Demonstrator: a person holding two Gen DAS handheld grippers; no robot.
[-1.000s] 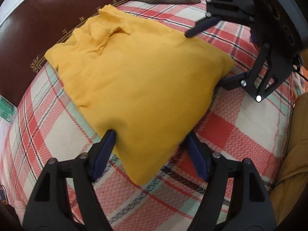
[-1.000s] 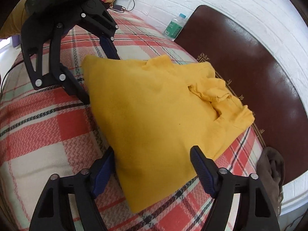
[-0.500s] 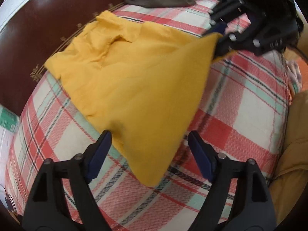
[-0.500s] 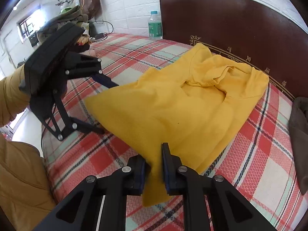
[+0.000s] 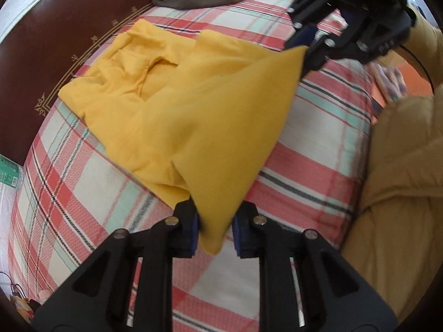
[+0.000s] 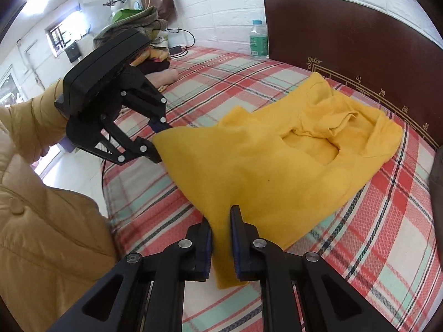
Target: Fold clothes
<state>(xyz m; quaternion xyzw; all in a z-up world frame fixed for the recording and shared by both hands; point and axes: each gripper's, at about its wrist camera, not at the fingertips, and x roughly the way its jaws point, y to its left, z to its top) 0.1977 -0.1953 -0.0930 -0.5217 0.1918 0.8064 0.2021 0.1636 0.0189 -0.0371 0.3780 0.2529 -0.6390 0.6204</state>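
Left gripper [image 5: 214,231] now clamped on yellow shirt [image 5: 199,105] corner too; right gripper [image 6: 221,244] still pinching, hem lifted higher off plaid bedspread [image 5: 318,144].

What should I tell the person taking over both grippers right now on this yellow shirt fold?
Left gripper: shut on one bottom corner of the yellow shirt.
Right gripper: shut on the other bottom corner.
The hem is lifted off the plaid bed; the collar end lies by the headboard.
Done: both corners gripped and raised.
Left: probably carry the hem toward the collar, lay it flat, release.
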